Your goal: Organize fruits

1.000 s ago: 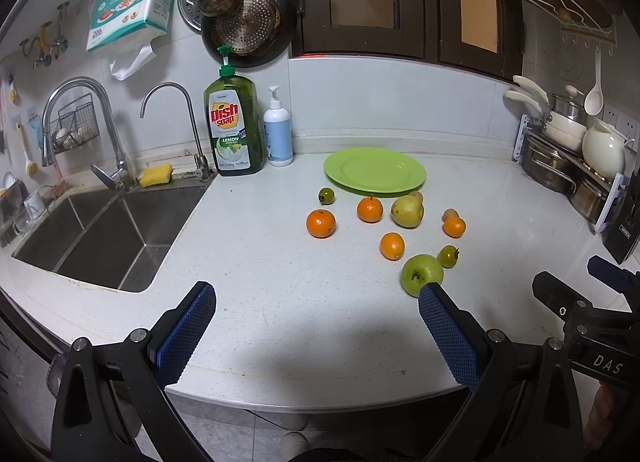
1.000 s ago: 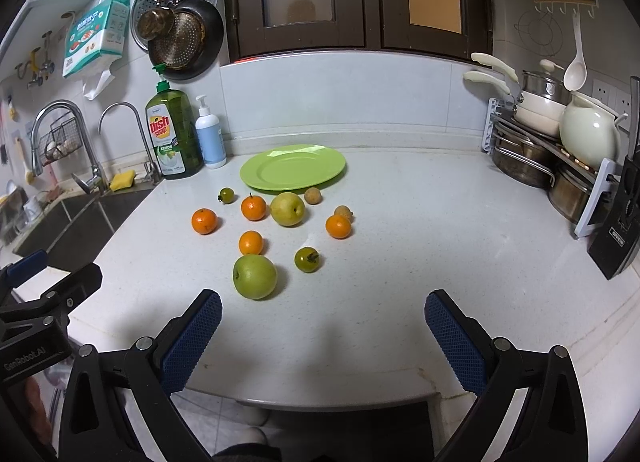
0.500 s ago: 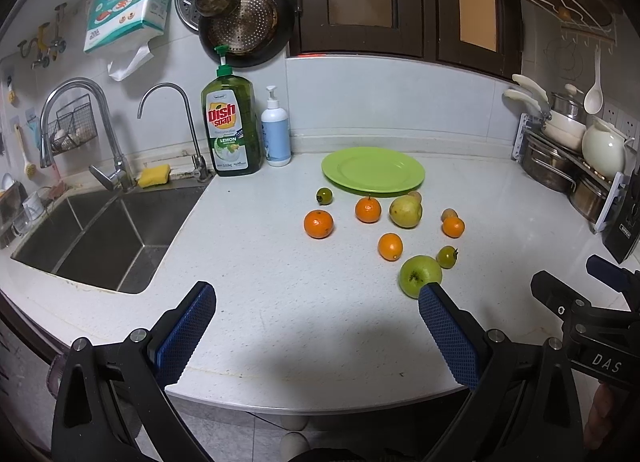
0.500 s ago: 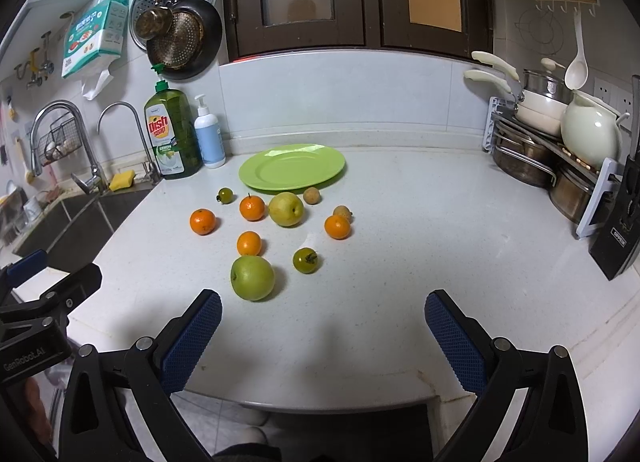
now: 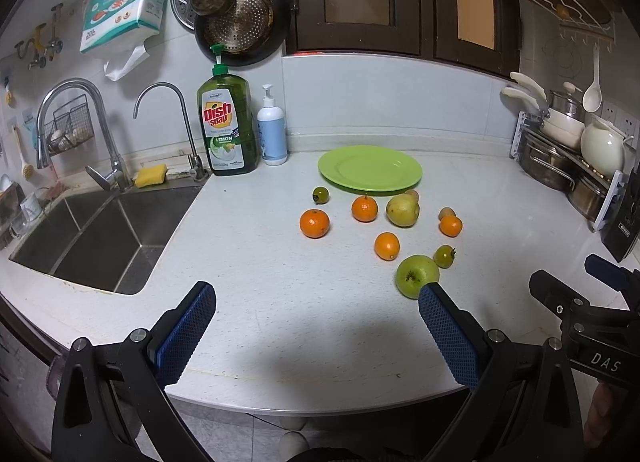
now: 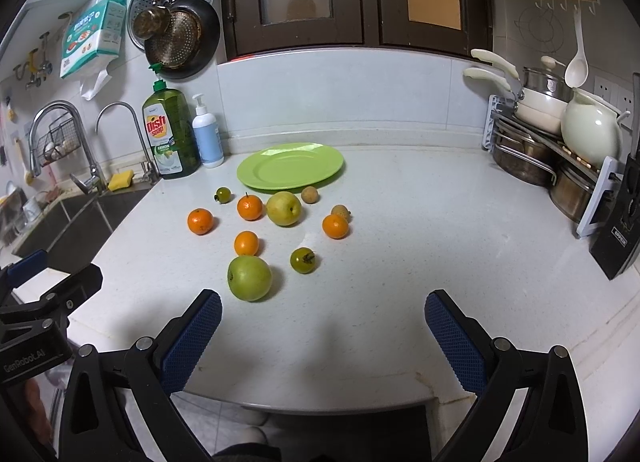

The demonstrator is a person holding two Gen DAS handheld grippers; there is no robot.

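Ten loose fruits lie on the speckled white stone worktop (image 6: 400,262), none yet on the round lime-green plate (image 6: 290,171) that stands bare near the back wall. No step of the sorting appears complete; the approach to the first fruit is judged to be the step in hand.

The left gripper (image 5: 316,330) and the right gripper (image 6: 322,336) both hover at the front edge of the worktop with fingers spread wide and nothing between them.

The large green apple (image 6: 249,277) is the nearest fruit, just ahead of the right gripper's left finger (image 6: 192,342). Behind it lie four small oranges, the closest (image 6: 246,243) almost touching the apple, a yellow-green pear (image 6: 283,208), two dark green tomato-like fruits and two small brown round fruits.

The next move probably calls for one gripper to advance and straddle the apple without nudging the adjacent orange.

At the left, a steel double sink (image 5: 100,238) is set into the worktop; a green dish-soap bottle (image 5: 227,130) stands against the tiled wall. A pot rack (image 6: 560,158) occupies the right end.
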